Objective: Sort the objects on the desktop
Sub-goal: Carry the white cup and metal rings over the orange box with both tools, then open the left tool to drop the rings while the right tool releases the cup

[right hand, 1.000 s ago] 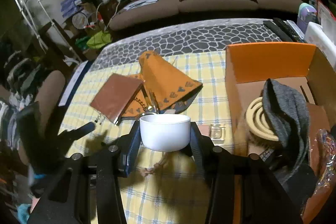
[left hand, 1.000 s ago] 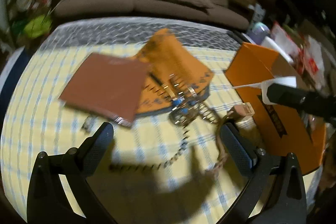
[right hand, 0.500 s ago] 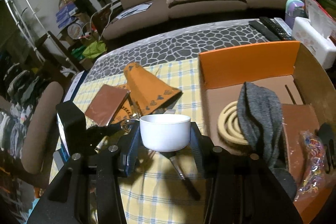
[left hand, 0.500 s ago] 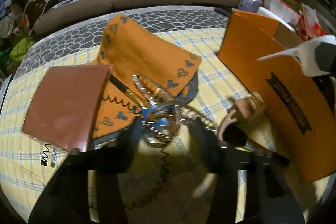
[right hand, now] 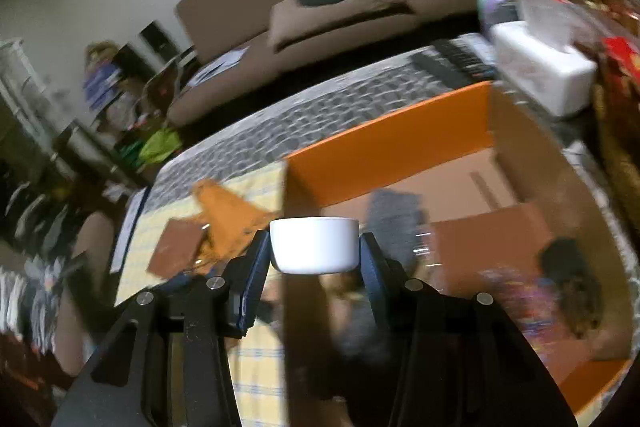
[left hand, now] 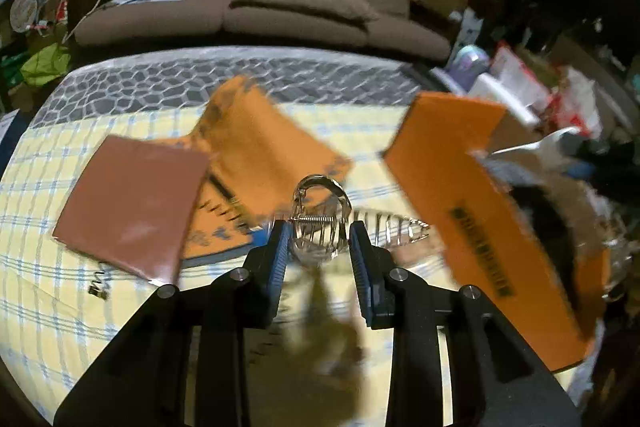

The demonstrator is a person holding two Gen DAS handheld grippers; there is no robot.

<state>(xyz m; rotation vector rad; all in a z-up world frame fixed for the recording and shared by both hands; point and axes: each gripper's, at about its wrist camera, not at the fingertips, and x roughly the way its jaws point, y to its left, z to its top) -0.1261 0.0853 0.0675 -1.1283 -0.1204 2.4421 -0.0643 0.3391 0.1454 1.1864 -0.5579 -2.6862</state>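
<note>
My left gripper (left hand: 318, 241) is shut on a metal hand grip exerciser (left hand: 318, 223), a wire spring with a ring on top, held above the yellow checked tablecloth (left hand: 48, 315). My right gripper (right hand: 314, 249) is shut on a white bowl (right hand: 314, 245) and holds it over the near left part of the open orange box (right hand: 384, 151). The box holds a grey cloth (right hand: 394, 215), a brown flat item (right hand: 492, 247) and colourful bits. The box also shows in the left wrist view (left hand: 492, 239).
A brown notebook (left hand: 132, 207) and an orange cloth (left hand: 264, 151) lie on the table left of the box. A small spring clip (left hand: 98, 287) lies near the left. A brown sofa (left hand: 256, 7) stands behind. A white tissue box (right hand: 540, 67) and remotes (right hand: 456, 61) sit at the back right.
My left gripper has closed on the hand grip exerciser and lifted it. My right gripper has carried the bowl rightward and up over the orange box.
</note>
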